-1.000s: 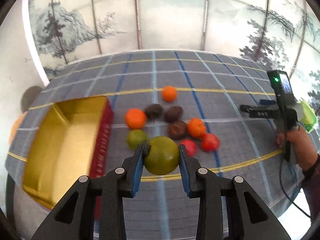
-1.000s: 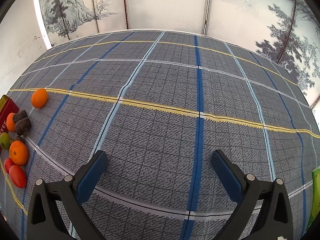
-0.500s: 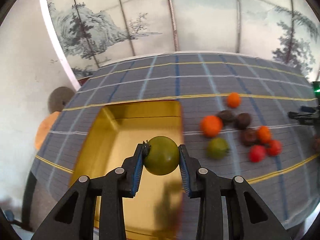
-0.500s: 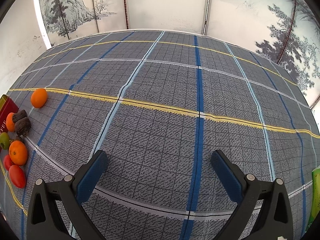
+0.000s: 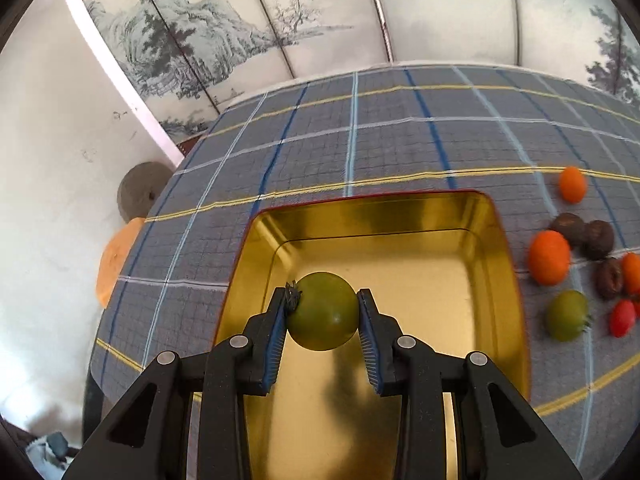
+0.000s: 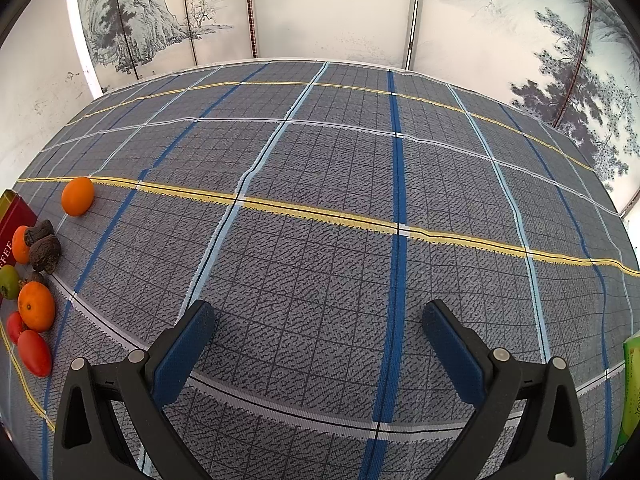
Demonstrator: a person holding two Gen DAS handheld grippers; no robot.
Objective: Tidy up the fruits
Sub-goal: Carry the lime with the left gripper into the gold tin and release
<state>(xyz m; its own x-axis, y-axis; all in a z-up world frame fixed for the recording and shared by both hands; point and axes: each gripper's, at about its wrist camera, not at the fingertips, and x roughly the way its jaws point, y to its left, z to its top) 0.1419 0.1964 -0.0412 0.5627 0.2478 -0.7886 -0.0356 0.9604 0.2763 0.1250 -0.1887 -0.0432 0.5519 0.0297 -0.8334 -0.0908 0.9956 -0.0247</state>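
**Green fruit held over the gold tin**

The green fruit (image 5: pixel 322 311) sits clamped between the jaws of the left gripper (image 5: pixel 323 320), its dark stem end against the left pad. It hangs above the open gold tin (image 5: pixel 496 280), over the middle of the tin's floor, where a shadow falls beneath it; whether it touches the floor cannot be told.

The tin has a red outer wall and lies on the plaid cloth (image 5: pixel 320 148) that covers the bench, near the bench's left edge. Just beside the tin's right wall lie the loose fruits: a large orange (image 5: pixel 549 257), a second green fruit (image 5: pixel 567 315) nearer the camera, a red tomato (image 5: pixel 622 318), three dark brown wrinkled fruits (image 5: pixel 598 238) and a small orange (image 5: pixel 572 184) set apart toward the far side.

The right gripper (image 6: pixel 318 350) hovers over a bare stretch of cloth well apart from the fruits, its jaws spread wide with nothing between them. In its view the fruit cluster lies at the far left edge, beside the tin's red wall (image 6: pixel 12 216). A green packet (image 6: pixel 632 396) shows at the right edge.
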